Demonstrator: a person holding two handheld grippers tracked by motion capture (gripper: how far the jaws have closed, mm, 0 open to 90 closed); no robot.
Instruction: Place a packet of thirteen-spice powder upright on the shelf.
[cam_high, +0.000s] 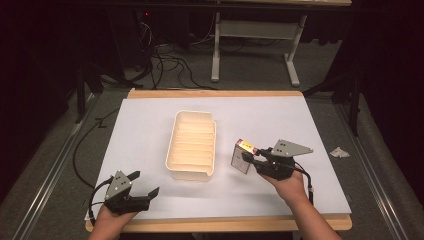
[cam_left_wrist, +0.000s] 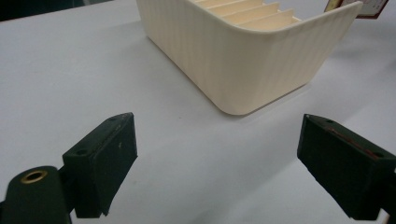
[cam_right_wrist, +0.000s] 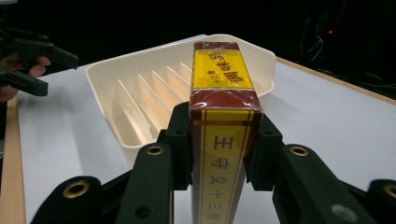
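A cream ribbed tray (cam_high: 192, 171) lies lengthwise in the middle of the white sheet. My right gripper (cam_high: 247, 156) is shut on a red and yellow box (cam_high: 242, 155), lifted just right of the tray. In the right gripper view the box (cam_right_wrist: 223, 88) stands on edge between the pads, its yellow label with printed characters facing up, and the tray (cam_right_wrist: 116, 70) lies beyond it. My left gripper (cam_high: 145, 184) rests open near the front left of the sheet. In the left gripper view its fingers (cam_left_wrist: 105, 158) are spread wide over bare sheet, short of the tray's near corner (cam_left_wrist: 243, 79).
The white sheet (cam_high: 280, 115) covers a wooden table (cam_high: 215, 223) whose edge shows at front and back. A crumpled scrap (cam_high: 339, 152) lies on the floor to the right. Cables and a desk frame (cam_high: 255, 35) stand behind the table.
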